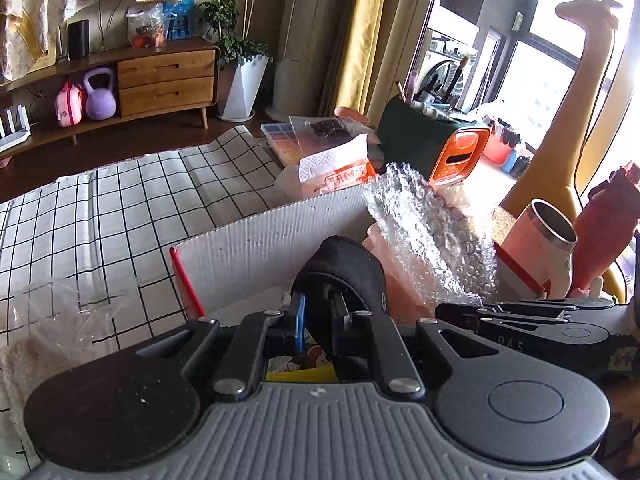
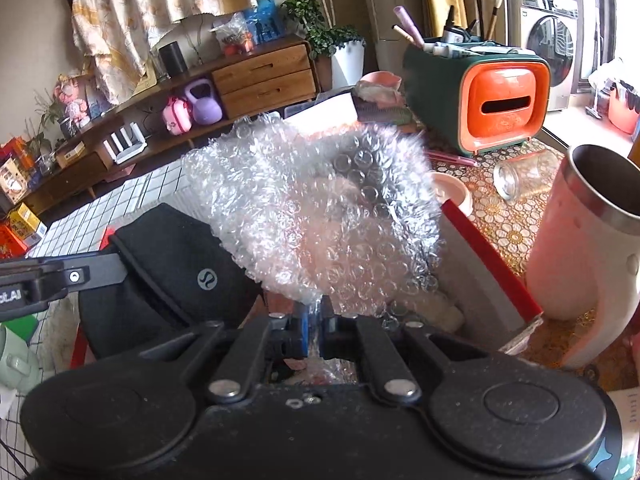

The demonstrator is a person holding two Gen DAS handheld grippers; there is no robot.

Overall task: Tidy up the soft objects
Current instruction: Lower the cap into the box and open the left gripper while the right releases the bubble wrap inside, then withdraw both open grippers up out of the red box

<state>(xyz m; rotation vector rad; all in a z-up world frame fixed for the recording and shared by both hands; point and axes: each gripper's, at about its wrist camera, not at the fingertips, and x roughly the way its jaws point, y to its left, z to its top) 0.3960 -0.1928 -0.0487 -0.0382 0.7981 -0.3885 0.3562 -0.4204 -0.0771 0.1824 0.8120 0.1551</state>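
One black cap [image 1: 344, 264], one bubble wrap sheet [image 2: 320, 208], one white box [image 1: 280, 240], one steel-lined cup [image 2: 584, 240] — and two grippers [image 1: 320, 320] [image 2: 316, 320].

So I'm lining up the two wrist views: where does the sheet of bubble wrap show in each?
Left wrist: bubble wrap right of centre, rising above the white box.
Right wrist: bubble wrap fills the centre, pinched in the right gripper.
Shared landmark: the orange-fronted green organizer, behind it in both.
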